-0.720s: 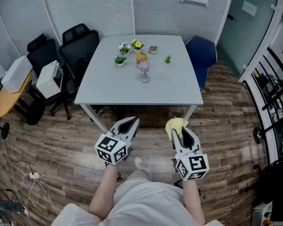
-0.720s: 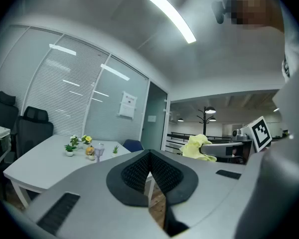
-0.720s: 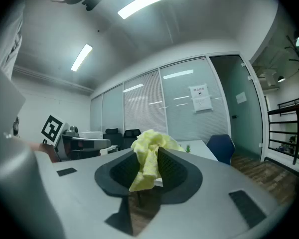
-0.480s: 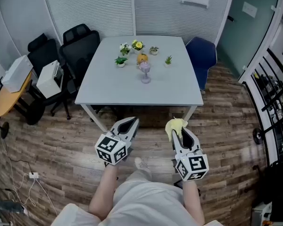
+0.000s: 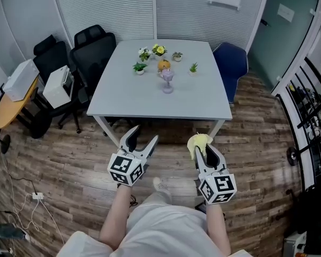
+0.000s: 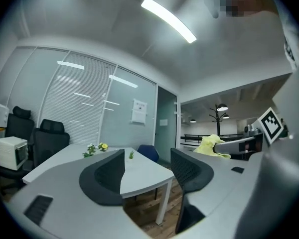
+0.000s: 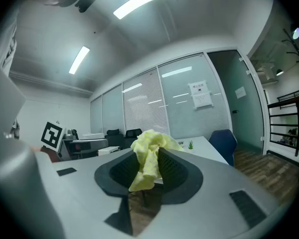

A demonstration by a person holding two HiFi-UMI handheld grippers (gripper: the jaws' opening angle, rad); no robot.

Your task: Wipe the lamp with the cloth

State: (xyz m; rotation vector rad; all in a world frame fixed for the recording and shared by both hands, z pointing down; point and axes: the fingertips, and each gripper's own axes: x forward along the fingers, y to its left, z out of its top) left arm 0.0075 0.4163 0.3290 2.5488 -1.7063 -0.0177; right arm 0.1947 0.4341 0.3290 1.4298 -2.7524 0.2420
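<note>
A small lilac lamp (image 5: pixel 167 81) stands near the far middle of the grey table (image 5: pixel 150 103), beside several tiny potted plants (image 5: pixel 150 53). Both grippers hang over the wooden floor, well short of the table's near edge. My left gripper (image 5: pixel 144 134) is open, its jaws spread wide with nothing between them; in the left gripper view (image 6: pixel 147 152) only the table shows through the gap. My right gripper (image 5: pixel 206 148) is shut on a crumpled yellow cloth (image 7: pixel 148 159), which bulges out past the jaw tips (image 5: pixel 199 142). From the left gripper view the lamp is not visible.
Two black office chairs (image 5: pixel 91 50) stand at the table's left and a blue chair (image 5: pixel 231 63) at its right. A white box (image 5: pixel 58 85) and an orange side table (image 5: pixel 8 110) sit further left. A black railing (image 5: pixel 310 127) runs along the right. The person's legs (image 5: pixel 160 218) are below.
The left gripper's jaws have spread from nearly together to wide apart. The right gripper and cloth have kept still. The head view has shifted slightly.
</note>
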